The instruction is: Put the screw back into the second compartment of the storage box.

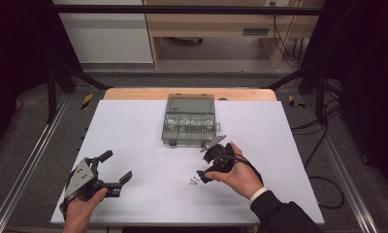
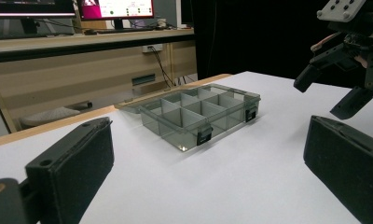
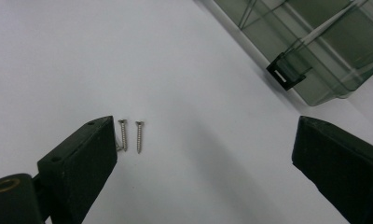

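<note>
My right gripper (image 1: 207, 167) hangs just above the screws (image 3: 130, 135), jaws spread wide and nothing between them. My left gripper (image 1: 112, 171) is near the front left corner of the tabletop (image 1: 134, 136), also wide and empty, approx. pointing toward the organizer box (image 1: 189, 122).

The screws lie on the white sheet a bit in front of the box, toward the front edge and slightly right of the middle. In the right gripper view I see two side by side, heads away from me; a third one is perhaps behind the left jaw, I cannot tell for sure.

I think they are light, stiff and hard, but thin and smooth, so they roll or slip easily and can jump out from the pads. Best is to take one only, across the shank near the middle, jaws low to the sheet, w/ slow closing. The box stands open w/ its compartments free, near the back edge.
</note>
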### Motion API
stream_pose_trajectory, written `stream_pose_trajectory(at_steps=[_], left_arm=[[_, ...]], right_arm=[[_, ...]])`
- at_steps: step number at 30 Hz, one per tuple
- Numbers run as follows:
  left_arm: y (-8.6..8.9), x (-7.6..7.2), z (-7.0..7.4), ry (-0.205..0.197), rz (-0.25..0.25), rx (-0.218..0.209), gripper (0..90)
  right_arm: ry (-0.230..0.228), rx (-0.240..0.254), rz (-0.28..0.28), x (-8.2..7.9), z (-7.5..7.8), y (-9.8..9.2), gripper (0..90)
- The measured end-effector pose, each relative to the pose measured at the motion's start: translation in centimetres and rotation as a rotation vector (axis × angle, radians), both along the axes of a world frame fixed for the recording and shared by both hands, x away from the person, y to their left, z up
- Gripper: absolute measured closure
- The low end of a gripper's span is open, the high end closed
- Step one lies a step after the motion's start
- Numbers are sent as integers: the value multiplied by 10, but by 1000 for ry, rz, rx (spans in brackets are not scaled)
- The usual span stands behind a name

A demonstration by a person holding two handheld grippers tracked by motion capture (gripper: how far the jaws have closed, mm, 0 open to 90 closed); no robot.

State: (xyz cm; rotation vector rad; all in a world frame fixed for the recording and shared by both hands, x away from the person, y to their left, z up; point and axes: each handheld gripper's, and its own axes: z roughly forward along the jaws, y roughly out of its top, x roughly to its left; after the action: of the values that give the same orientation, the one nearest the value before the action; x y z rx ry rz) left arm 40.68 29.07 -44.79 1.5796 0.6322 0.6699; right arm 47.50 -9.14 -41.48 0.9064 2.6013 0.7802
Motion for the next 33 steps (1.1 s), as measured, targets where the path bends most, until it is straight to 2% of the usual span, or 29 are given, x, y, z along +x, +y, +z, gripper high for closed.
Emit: stream_pose_trajectory(at_steps=[7,11,13,16,23,27,33], left_arm=[[1,0,0,1,4,3,14],[1,-1,0,-1,4,1,14],[0,-1,0,1,3,3,14],[1,0,0,2,4,1,14],[0,0,-1,2,3,4,14],[0,0,-1,4,1,7,14],[0,0,-1,5,2,8,14]], right_arm=[[39,-39,35,1,-7,10,70],[47,-47,42,2,-10,13,72],[66,-46,42,0,-11,17,85],[67,-57,59,0,-11,19,107],[82,-76,60,0,-17,22,144],[81,-82,74,1,-21,25,182],[94,-78,70,3,-26,27,346]])
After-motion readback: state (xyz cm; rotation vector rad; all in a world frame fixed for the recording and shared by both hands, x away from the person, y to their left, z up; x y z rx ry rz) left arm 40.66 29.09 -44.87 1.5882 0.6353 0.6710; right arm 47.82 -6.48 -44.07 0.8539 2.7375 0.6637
